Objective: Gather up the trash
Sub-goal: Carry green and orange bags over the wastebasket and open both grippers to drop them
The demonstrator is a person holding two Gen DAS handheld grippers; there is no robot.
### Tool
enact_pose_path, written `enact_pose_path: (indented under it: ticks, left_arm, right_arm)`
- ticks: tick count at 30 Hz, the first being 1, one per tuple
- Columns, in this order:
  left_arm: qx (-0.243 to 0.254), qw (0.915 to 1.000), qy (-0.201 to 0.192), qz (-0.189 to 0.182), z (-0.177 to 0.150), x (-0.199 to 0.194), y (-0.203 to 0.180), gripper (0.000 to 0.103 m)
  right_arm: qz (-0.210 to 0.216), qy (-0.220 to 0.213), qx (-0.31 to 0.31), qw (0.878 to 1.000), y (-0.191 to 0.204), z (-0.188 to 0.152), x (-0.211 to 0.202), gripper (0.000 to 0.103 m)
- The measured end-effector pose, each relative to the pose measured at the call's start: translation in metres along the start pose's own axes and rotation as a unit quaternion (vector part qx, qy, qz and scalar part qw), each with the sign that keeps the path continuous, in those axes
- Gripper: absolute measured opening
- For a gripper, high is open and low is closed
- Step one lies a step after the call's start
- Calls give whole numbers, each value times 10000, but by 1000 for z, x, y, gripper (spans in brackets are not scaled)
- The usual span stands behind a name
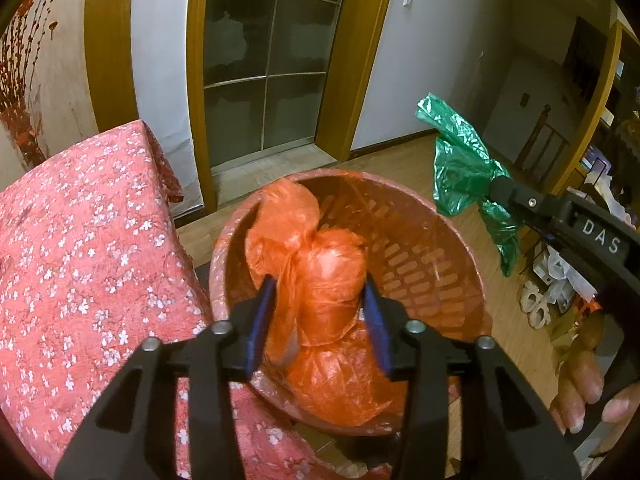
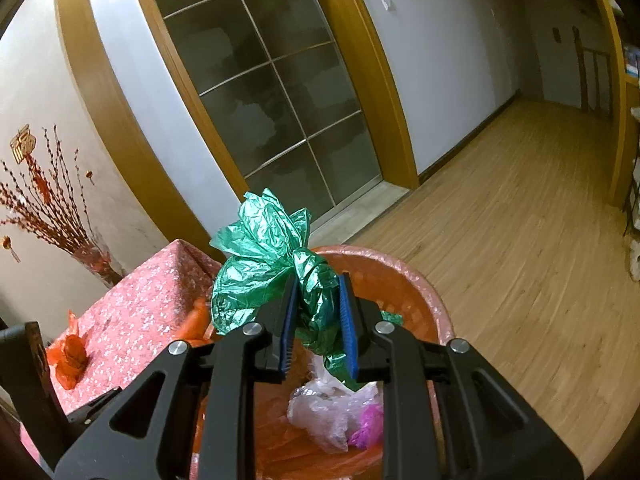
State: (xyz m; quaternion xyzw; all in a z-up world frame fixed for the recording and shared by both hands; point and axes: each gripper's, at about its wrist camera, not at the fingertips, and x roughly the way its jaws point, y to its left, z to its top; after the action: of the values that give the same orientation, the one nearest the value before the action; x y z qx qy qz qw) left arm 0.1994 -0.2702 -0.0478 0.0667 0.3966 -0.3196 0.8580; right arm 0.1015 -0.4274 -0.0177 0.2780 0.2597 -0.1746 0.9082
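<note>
Blur hides the top of the orange bag [image 1: 320,280], and the bin [image 1: 420,256] floor is hidden under it. White letters "DAS" show on the right gripper [image 1: 498,188] at the right of the left wrist view. The left gripper [image 1: 320,312] squeezes the orange bag, a shiny knotted bundle, in the middle of the frame over the bin. The right gripper [image 2: 318,312] pinches a crinkly green bag [image 2: 264,264] above the bin [image 2: 424,284]. Clear and pink wrappers [image 2: 340,416] lie inside, low in the frame.
</note>
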Motion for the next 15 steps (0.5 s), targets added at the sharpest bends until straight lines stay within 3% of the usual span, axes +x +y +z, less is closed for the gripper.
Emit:
enact_pose_path:
  ticks: [3, 8, 12, 15]
  left_arm:
    - [11, 10000, 7, 14, -2, 1, 1, 55]
    - [-40, 9999, 36, 125, -5, 3, 8, 58]
    - [-128, 9995, -25, 287, -8, -4, 21, 59]
    - [-160, 9984, -143, 529, -13, -16, 35, 66]
  right_arm:
    - [0, 49, 53, 10000, -2, -1, 2, 27]
    - [-2, 52, 82, 10000, -3, -1, 2, 48]
    - [-85, -4, 17, 10000, -1, -1, -1, 53]
    - [-230, -106, -143, 9996, 3, -2, -5, 59]
